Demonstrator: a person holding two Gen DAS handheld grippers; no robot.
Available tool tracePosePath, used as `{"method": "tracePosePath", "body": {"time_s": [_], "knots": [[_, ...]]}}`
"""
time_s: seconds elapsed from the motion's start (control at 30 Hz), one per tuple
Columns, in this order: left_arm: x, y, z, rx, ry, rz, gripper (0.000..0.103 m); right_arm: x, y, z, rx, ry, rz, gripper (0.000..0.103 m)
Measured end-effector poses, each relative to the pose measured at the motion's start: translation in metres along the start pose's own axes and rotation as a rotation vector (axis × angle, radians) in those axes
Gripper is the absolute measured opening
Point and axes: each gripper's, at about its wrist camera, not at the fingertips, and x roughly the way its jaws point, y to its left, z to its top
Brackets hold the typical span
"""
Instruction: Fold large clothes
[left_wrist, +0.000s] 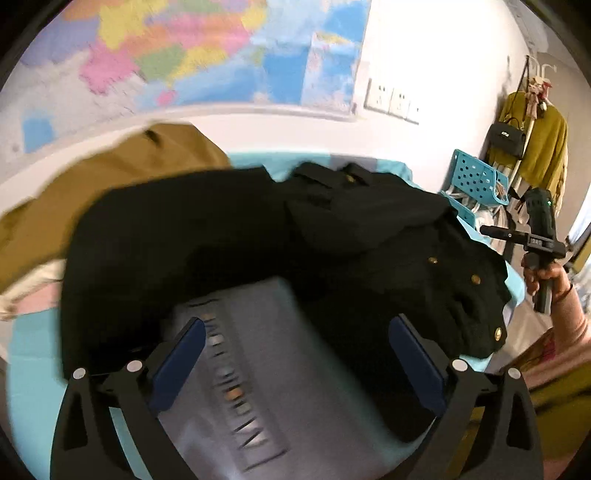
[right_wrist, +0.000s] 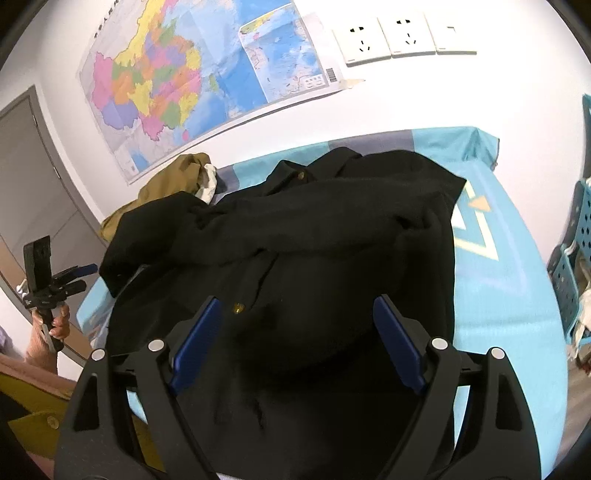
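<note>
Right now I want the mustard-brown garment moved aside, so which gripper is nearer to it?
Left. The left gripper hovers open over the black coat on the side where the mustard-brown garment lies; the right gripper is open at the coat's opposite side.

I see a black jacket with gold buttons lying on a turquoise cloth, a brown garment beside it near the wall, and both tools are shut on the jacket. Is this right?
Not quite. Both tools are open: the left tool and right tool hold nothing, as each wrist view shows. The rest stands: black jacket with gold buttons on the turquoise cloth, brown garment near the wall.
</note>
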Motion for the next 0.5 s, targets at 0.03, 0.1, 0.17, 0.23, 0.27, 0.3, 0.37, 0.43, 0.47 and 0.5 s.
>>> {"method": "tracePosePath", "body": {"time_s": [0.03,0.1,0.17,0.23,0.27,0.3,0.37,0.43,0.47,0.5], "knots": [[0.012,-0.002,0.002,-0.013,0.037,-0.015,0.096,0.000,0.002,-0.001,-0.013,0.003,-0.010,0.083],[0.047,-0.003,0.005,-0.051,0.141,-0.048,0.096,-0.004,0.002,-0.006,-0.034,0.019,-0.058,0.084],[0.067,-0.008,-0.004,-0.078,0.194,-0.085,0.096,-0.012,-0.008,-0.014,-0.015,0.027,-0.104,0.085],[0.075,-0.007,-0.017,-0.104,0.220,-0.146,0.096,-0.027,-0.026,-0.025,0.047,0.028,-0.130,0.085],[0.075,-0.010,-0.023,-0.111,0.222,-0.171,0.096,-0.032,-0.032,-0.030,0.062,0.027,-0.139,0.086],[0.071,-0.010,-0.028,-0.112,0.218,-0.219,0.096,-0.038,-0.041,-0.039,0.084,0.031,-0.153,0.088],[0.065,-0.016,-0.038,-0.109,0.209,-0.272,0.096,-0.040,-0.054,-0.054,0.126,0.067,-0.133,0.090],[0.063,-0.023,-0.047,-0.103,0.208,-0.315,0.096,-0.035,-0.061,-0.066,0.151,0.086,-0.086,0.090],[0.061,-0.028,-0.048,-0.085,0.197,-0.311,0.096,-0.031,-0.063,-0.070,0.162,0.081,-0.080,0.091],[0.062,-0.032,-0.049,-0.069,0.198,-0.312,0.096,-0.031,-0.062,-0.071,0.155,0.051,-0.066,0.086]]}}
